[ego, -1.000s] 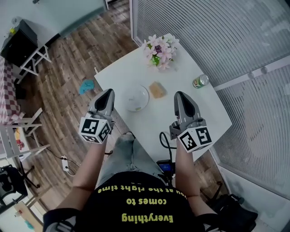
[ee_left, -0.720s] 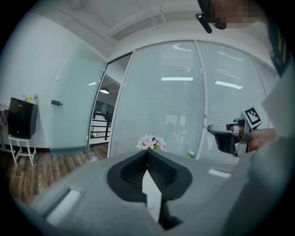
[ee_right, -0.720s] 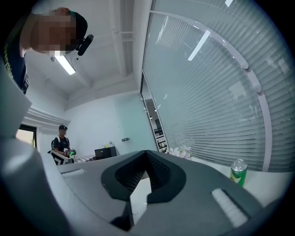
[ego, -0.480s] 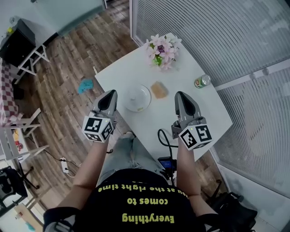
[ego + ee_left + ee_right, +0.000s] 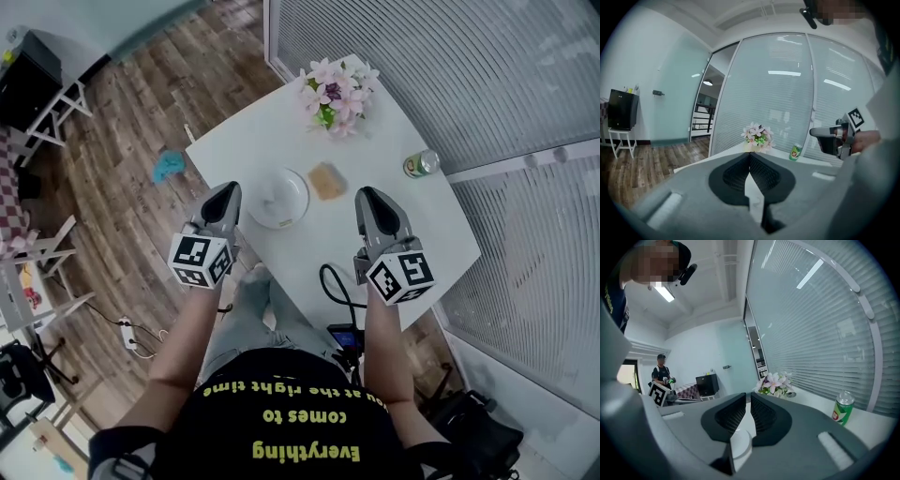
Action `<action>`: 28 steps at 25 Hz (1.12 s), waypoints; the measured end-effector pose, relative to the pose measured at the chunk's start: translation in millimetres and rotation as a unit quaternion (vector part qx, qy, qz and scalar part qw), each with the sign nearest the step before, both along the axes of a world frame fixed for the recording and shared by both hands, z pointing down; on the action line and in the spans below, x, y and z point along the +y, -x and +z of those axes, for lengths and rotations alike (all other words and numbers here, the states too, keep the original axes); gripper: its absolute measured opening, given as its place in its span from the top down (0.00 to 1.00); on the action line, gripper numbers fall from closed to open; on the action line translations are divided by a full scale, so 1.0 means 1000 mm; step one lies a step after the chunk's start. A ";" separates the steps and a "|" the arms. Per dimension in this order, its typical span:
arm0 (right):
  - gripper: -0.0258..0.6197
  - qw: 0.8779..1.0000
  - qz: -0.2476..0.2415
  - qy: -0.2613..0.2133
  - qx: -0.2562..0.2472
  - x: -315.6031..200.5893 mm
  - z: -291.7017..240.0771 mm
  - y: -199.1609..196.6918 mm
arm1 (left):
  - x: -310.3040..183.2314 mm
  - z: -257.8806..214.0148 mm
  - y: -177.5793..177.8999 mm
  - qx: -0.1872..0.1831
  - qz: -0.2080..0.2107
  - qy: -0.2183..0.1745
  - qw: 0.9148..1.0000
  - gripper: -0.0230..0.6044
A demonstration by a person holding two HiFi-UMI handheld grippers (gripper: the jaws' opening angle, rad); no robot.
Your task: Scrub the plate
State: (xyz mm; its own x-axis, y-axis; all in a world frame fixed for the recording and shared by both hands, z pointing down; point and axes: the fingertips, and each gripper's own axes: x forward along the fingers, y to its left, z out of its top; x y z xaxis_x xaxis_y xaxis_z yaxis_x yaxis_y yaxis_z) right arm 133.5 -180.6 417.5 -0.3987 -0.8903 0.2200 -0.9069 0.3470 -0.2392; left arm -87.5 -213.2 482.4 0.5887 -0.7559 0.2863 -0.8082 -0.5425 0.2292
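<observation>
A white plate [image 5: 278, 199] lies on the white table [image 5: 403, 225], with a tan sponge [image 5: 326, 180] just to its right. My left gripper [image 5: 228, 189] hovers over the table's near-left edge, beside the plate, shut and empty; in its own view the left gripper [image 5: 750, 157] shows its pads closed together. My right gripper [image 5: 367, 195] hangs above the table to the right of the sponge. In its own view the right gripper [image 5: 747, 398] shows a narrow gap; its jaws have just been opening, with nothing between them. Neither gripper touches plate or sponge.
A pot of pink flowers [image 5: 336, 94] stands at the table's far end and a green can [image 5: 422, 164] at the right edge. Glass walls with blinds lie beyond. A black cable [image 5: 330, 286] hangs off the near edge. Another person [image 5: 661, 373] stands far off.
Both grippers have sunk a little toward the table. The plate and the sponge lie where they were.
</observation>
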 end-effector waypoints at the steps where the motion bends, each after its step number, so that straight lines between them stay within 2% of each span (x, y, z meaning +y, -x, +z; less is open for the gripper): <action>1: 0.89 1.000 -0.003 0.007 0.001 -0.002 0.006 0.000 | -0.001 0.004 -0.002 0.001 0.002 0.005 1.000 0.96; 7: 0.80 0.999 -0.023 0.048 0.011 -0.016 0.044 0.006 | -0.004 0.028 -0.003 0.005 0.007 0.042 0.999 0.96; 17: 0.77 0.994 -0.038 0.102 0.021 -0.043 0.101 0.014 | -0.006 0.071 0.001 0.015 0.008 0.111 0.994 0.88; 23: 0.70 0.988 -0.044 0.140 0.037 -0.052 0.136 0.015 | -0.005 0.093 -0.003 0.021 0.020 0.163 0.986 0.79; 28: 0.65 0.984 -0.048 0.165 0.047 -0.052 0.156 0.017 | 0.001 0.112 -0.006 0.028 0.028 0.227 0.973 0.78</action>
State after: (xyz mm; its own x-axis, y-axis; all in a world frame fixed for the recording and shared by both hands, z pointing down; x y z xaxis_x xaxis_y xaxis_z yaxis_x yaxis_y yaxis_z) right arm 117.0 -233.0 573.3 -0.4408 -0.7237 0.5310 -0.8976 0.3492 -0.2692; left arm -81.4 -212.2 594.8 0.6491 -0.5256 0.5499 -0.7600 -0.4172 0.4983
